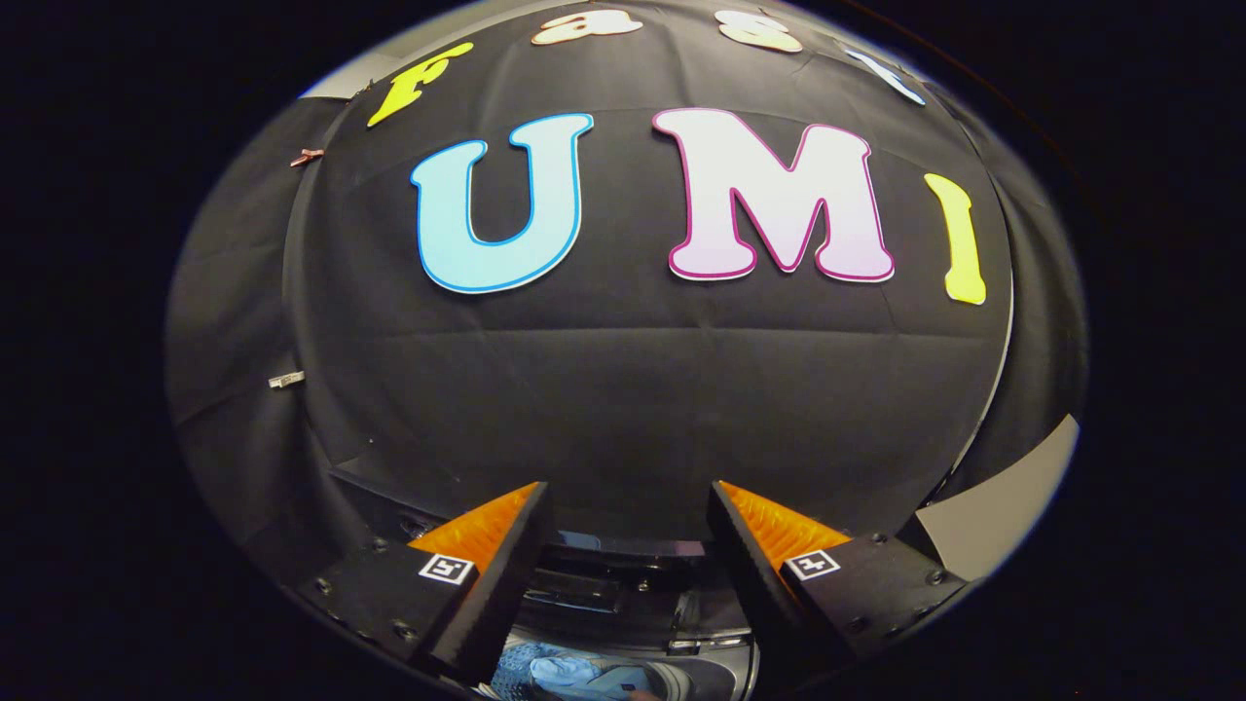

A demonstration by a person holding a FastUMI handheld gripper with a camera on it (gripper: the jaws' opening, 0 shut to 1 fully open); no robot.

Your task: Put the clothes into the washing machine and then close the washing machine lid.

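Observation:
My gripper [628, 506] is open, its two fingers spread wide with nothing between them, and it points at the booth's black cloth wall. Below and between the fingers lies the top of the washing machine [623, 584], dark with a glossy rear panel. Light blue clothes [569, 674] lie low between the fingers, at the machine's opening. A grey curved rim [696, 677] of the tub shows beside the clothes. Whether the lid is up or down cannot be told from here.
The black cloth wall [623, 389] stands close behind the machine. A pale grey surface [1003, 511] shows past the right finger. Small clips [286, 380] hold the cloth on the left.

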